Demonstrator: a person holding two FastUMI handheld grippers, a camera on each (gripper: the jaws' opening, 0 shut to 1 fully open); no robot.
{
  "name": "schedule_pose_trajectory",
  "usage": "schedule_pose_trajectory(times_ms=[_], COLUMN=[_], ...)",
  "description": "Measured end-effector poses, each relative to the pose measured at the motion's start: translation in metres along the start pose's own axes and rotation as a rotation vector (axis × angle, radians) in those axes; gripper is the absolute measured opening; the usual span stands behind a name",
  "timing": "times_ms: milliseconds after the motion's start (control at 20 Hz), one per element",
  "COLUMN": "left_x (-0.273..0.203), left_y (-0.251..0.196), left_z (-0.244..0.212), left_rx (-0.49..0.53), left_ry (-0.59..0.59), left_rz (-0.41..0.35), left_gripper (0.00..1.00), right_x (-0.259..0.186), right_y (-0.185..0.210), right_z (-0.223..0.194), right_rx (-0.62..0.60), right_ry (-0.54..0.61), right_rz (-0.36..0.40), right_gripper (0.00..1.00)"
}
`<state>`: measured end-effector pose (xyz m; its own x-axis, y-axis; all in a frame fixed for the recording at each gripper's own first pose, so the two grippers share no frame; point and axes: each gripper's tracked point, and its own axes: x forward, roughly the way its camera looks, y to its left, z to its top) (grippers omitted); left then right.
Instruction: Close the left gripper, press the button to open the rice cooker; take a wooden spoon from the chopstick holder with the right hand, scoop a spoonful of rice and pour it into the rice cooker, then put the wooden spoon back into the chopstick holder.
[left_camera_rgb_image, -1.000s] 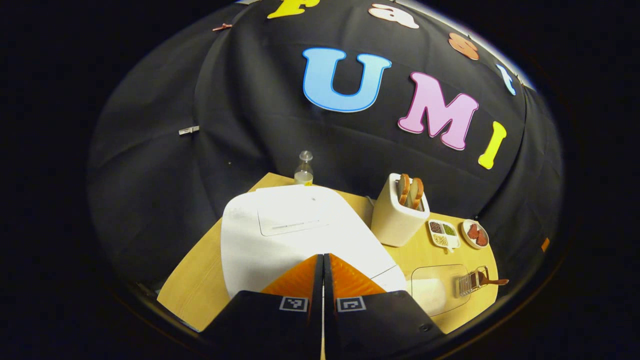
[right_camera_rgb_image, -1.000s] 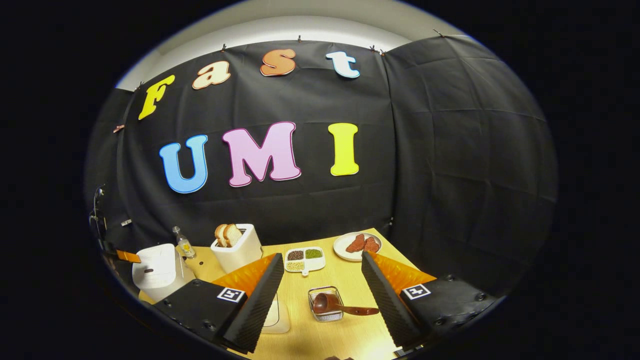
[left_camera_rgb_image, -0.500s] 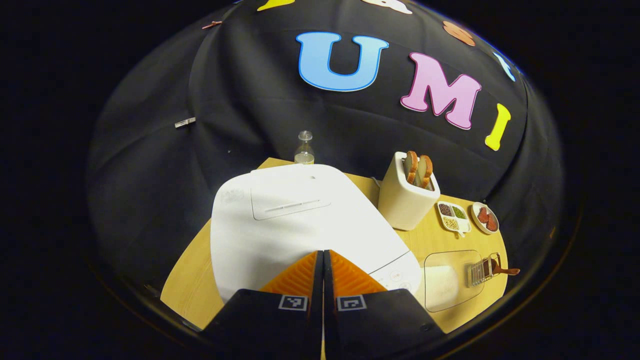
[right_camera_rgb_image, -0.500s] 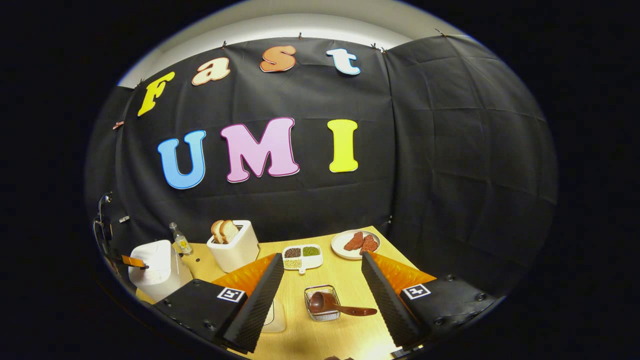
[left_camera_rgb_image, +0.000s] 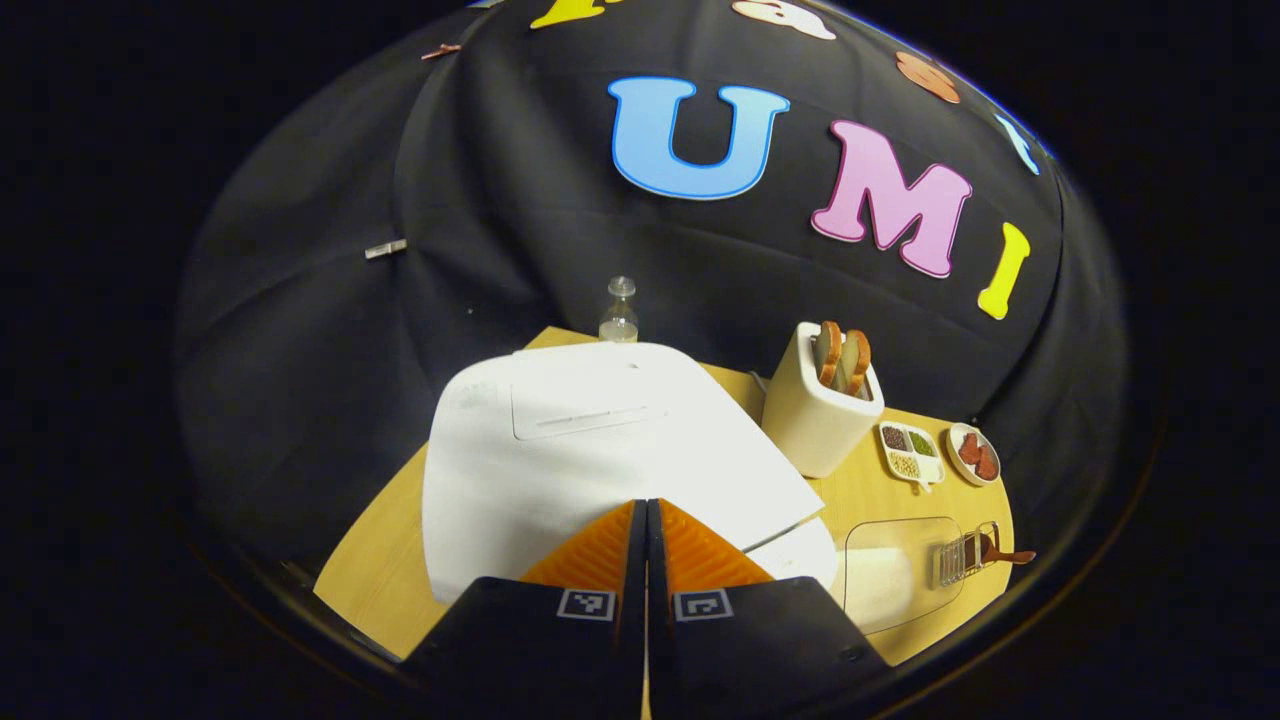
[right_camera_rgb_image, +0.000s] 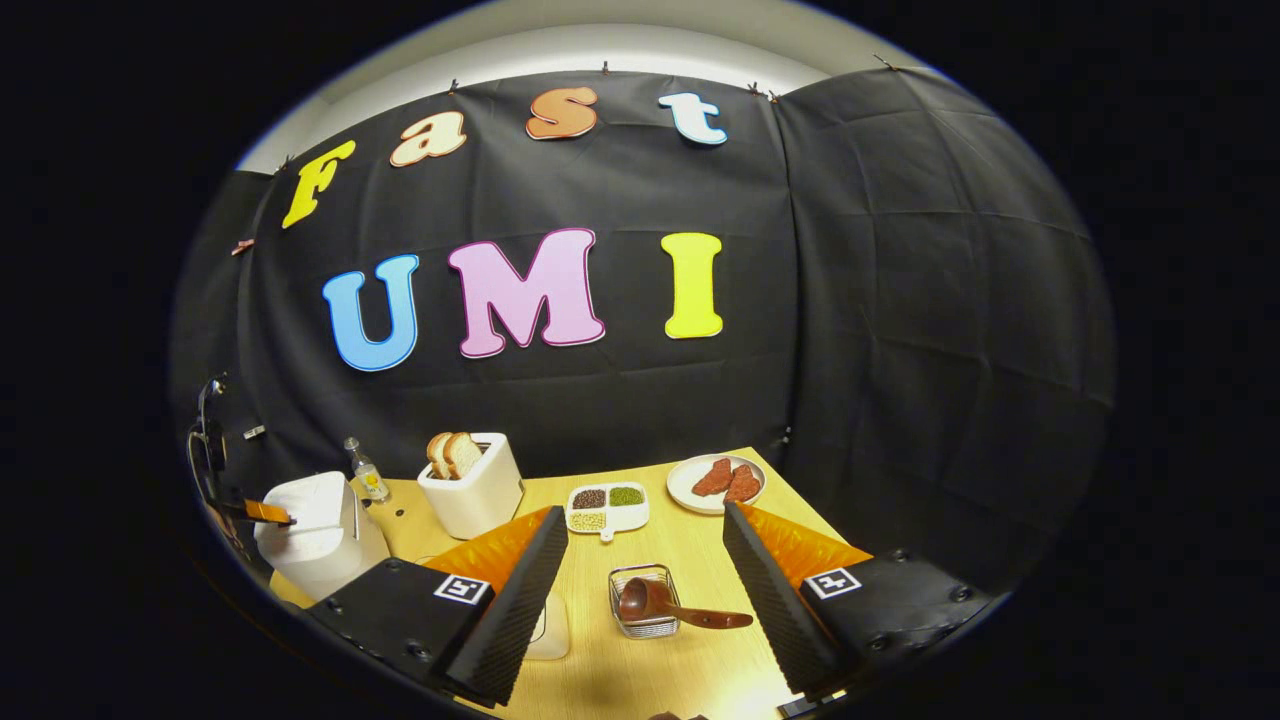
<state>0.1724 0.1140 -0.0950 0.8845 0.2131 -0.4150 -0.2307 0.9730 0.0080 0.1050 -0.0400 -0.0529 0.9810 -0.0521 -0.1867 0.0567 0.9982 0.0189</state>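
1. Left hand-held gripper (left_camera_rgb_image: 646, 520), fingers pressed together, tip over the white rice cooker (left_camera_rgb_image: 590, 450), whose lid shows a gap
2. Right hand-held gripper (right_camera_rgb_image: 645, 560) spread wide; ahead between its fingers, wooden spoon (right_camera_rgb_image: 660, 605) lies in the wire chopstick holder (right_camera_rgb_image: 640, 625) on the table (right_camera_rgb_image: 680, 540)

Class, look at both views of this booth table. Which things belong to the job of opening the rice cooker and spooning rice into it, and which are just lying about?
Belong to the job:
- rice cooker
- wooden spoon
- wire chopstick holder
- clear container of rice
- left hand-held gripper
- right hand-held gripper

Just lying about:
- toaster with bread
- glass bottle
- divided dish of beans
- plate of meat
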Motion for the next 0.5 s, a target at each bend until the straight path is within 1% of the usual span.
schedule_pose_trajectory(times_ms=[150,250,350,500], left_x=[-0.028,-0.051,-0.068,-0.086], left_y=[0.006,0.008,-0.006,-0.022], left_z=[0.055,0.088,0.1,0.097], left_rx=[0.071,0.126,0.141,0.14], left_ry=[-0.188,-0.291,-0.334,-0.355], left_rz=[0.065,0.103,0.085,0.048], left_gripper=[0.08,0.08,0.08,0.09], right_x=[-0.002,-0.003,-0.005,-0.008], right_y=[-0.005,-0.007,-0.01,-0.015], right_z=[0.0,-0.002,-0.005,-0.01], right_rx=[0.01,0.017,0.018,0.017], right_ry=[-0.004,0.0,0.0,0.006], right_rz=[0.0,0.002,0.003,0.007], right_gripper=[0.98,0.98,0.98,0.98])
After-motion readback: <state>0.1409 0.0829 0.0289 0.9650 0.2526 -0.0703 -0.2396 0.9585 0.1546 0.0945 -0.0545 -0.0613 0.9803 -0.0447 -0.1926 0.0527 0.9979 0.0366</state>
